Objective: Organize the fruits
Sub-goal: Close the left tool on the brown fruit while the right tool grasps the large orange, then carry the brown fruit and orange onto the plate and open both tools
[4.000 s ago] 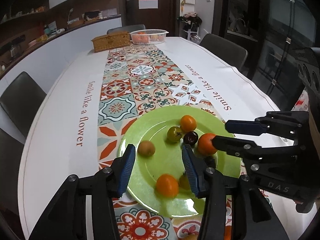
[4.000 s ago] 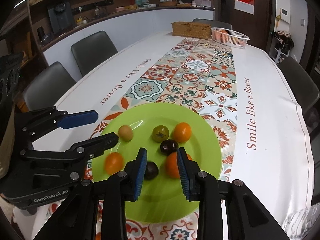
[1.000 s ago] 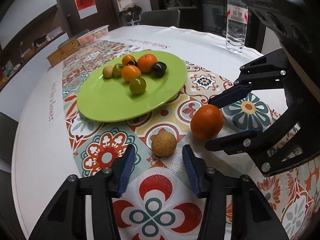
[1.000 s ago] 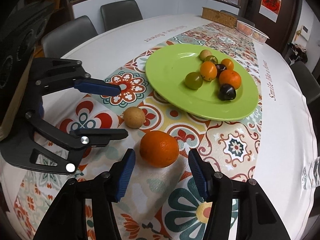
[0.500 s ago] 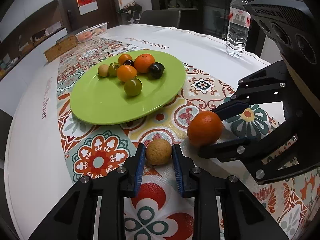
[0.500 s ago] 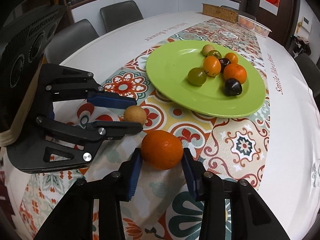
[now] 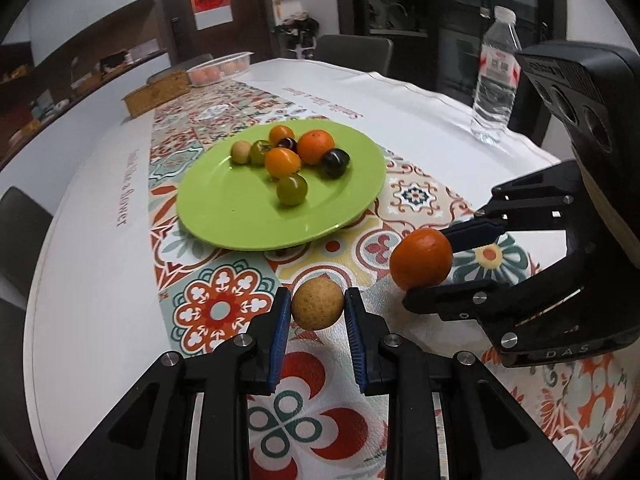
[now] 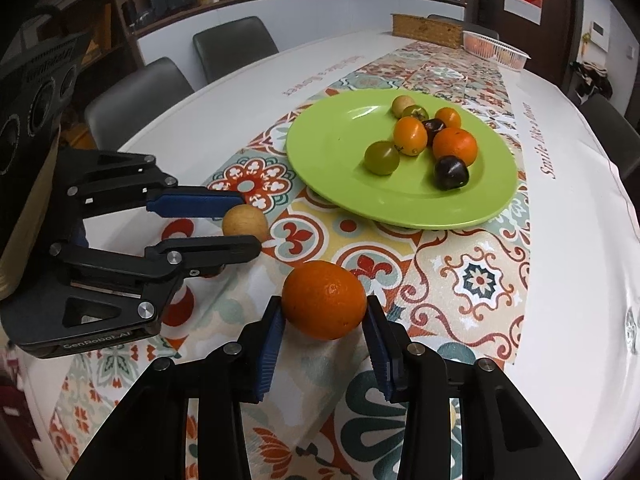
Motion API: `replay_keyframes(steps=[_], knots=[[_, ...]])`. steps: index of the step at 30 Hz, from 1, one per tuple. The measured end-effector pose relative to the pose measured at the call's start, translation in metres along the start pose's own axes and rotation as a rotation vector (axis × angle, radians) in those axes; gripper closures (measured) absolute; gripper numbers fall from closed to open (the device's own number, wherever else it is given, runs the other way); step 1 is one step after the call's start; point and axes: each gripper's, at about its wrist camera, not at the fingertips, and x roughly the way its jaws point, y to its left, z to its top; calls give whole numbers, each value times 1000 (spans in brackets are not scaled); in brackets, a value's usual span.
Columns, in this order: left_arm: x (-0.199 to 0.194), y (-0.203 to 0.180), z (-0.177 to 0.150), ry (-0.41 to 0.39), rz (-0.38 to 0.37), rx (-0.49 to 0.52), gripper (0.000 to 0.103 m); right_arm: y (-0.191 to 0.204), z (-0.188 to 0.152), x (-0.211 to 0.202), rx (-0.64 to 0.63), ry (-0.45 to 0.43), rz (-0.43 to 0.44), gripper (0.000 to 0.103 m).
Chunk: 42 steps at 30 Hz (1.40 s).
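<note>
Both tools are now loaded. The left gripper (image 7: 318, 308) has closed from a wide stance a second ago to a narrow grip on the tan round fruit (image 7: 318, 303), its blue pads touching both sides. The right gripper (image 8: 325, 316) has likewise closed on the orange (image 8: 324, 300). In half a second both fruits appear to have come off the patterned tablecloth (image 7: 224, 308); the orange in particular sits higher in the left wrist view than before, though contact with the cloth cannot be fully ruled out. The green plate (image 8: 332, 148) stands just beyond the two grippers and carries seven small fruits, grouped on its far half, with the near half bare. Judgement: the pick-up step is complete for the last two loose fruits visible, and carrying them to the plate remains. The near half offers ample room for placing both.
</note>
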Motion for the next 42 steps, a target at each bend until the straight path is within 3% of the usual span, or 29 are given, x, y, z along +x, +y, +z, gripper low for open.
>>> replay_keyframes(steps=[23, 31, 42], knots=[[-62, -3, 26, -131, 105, -88, 76, 1, 25, -66, 8, -198, -11, 62], [-61, 15, 43, -147, 140, -133, 76, -2, 52, -64, 1, -224, -3, 62], [-32, 43, 61, -121, 129, -205, 76, -18, 96, -46, 0, -225, -16, 62]])
